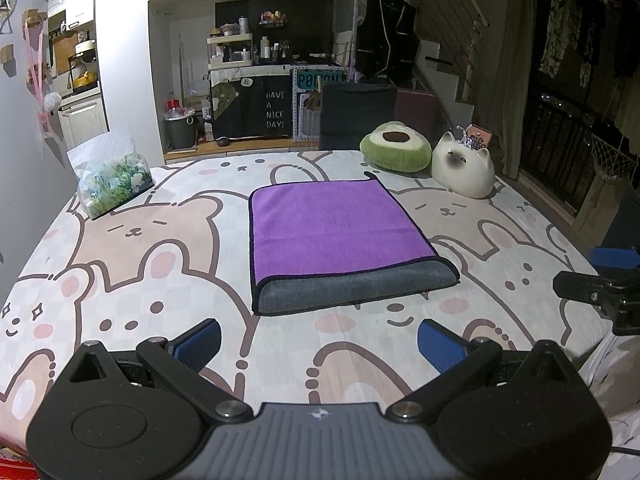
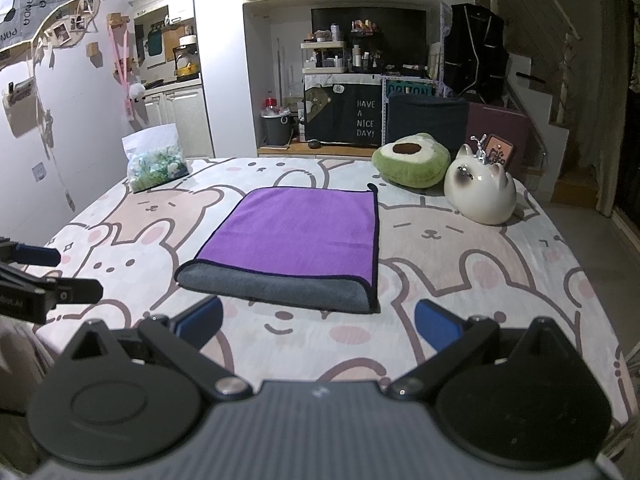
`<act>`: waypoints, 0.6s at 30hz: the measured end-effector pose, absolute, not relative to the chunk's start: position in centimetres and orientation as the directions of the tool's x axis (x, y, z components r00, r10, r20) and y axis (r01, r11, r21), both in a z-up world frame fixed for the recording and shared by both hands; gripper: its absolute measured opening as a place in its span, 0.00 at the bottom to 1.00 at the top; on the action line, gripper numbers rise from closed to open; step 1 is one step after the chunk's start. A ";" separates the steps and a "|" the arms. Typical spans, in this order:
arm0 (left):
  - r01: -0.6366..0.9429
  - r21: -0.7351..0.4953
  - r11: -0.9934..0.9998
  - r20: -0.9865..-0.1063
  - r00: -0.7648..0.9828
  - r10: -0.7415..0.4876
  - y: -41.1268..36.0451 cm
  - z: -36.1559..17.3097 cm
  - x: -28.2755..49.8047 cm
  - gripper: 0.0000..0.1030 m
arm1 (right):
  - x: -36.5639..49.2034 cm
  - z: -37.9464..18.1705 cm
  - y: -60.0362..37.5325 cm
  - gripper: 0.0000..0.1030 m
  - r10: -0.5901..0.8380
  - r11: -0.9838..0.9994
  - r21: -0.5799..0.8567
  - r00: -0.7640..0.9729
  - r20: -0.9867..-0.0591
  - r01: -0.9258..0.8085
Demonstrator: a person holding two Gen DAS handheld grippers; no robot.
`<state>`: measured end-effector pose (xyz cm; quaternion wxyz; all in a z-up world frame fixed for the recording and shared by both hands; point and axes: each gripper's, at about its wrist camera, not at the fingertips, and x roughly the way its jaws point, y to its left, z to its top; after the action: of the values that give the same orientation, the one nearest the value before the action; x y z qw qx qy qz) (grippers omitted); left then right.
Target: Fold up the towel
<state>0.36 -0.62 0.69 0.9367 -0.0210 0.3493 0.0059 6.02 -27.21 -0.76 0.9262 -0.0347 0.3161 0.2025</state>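
Observation:
A purple towel [image 1: 336, 228] with a black hem lies folded flat on the cartoon-print cover [image 1: 160, 264], its grey underside rolled out along the near edge. It also shows in the right wrist view [image 2: 296, 236]. My left gripper [image 1: 320, 344] is open and empty, held just short of the towel's near edge. My right gripper [image 2: 318, 322] is open and empty, also just short of the near edge. The right gripper shows at the right edge of the left wrist view [image 1: 600, 280], and the left gripper at the left edge of the right wrist view [image 2: 40, 276].
A green avocado cushion [image 1: 396, 152] and a white cat figure [image 1: 464, 170] sit at the far right of the surface. A clear bag of green and white pieces [image 1: 110, 178] stands at the far left. A wall runs along the left side.

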 end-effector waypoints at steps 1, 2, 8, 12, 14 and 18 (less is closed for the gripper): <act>-0.028 -0.037 0.999 -0.653 0.758 -0.003 -0.5 0.8 0.4 1.00 | 6.0 -0.7 -27.2 1.00 0.354 0.916 0.065 0.719 -0.599 -0.397; -0.029 -0.038 0.999 -0.652 0.758 -0.003 -0.4 0.7 0.4 1.00 | 6.0 -0.7 -27.2 1.00 0.353 0.916 0.064 0.720 -0.597 -0.397; -0.040 -0.047 0.998 -0.643 0.766 0.000 -0.1 1.1 0.8 1.00 | 6.4 -0.7 -27.2 1.00 0.346 0.920 0.064 0.726 -0.594 -0.386; -0.037 -0.053 0.998 -0.638 0.770 -0.005 0.0 1.4 1.2 1.00 | 6.3 -0.5 -27.3 1.00 0.340 0.924 0.061 0.737 -0.584 -0.378; -0.041 -0.051 0.998 -0.635 0.773 -0.001 0.1 1.5 1.5 1.00 | 6.5 -0.3 -27.2 1.00 0.335 0.926 0.056 0.743 -0.579 -0.373; -0.055 -0.056 0.997 -0.631 0.775 0.007 0.3 1.9 2.3 1.00 | 6.8 0.1 -27.1 1.00 0.324 0.930 0.040 0.763 -0.559 -0.366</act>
<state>2.33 0.34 1.92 0.9415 -0.0359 0.3347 0.0167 6.78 -27.12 0.09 0.9382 -0.0359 0.2911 0.1839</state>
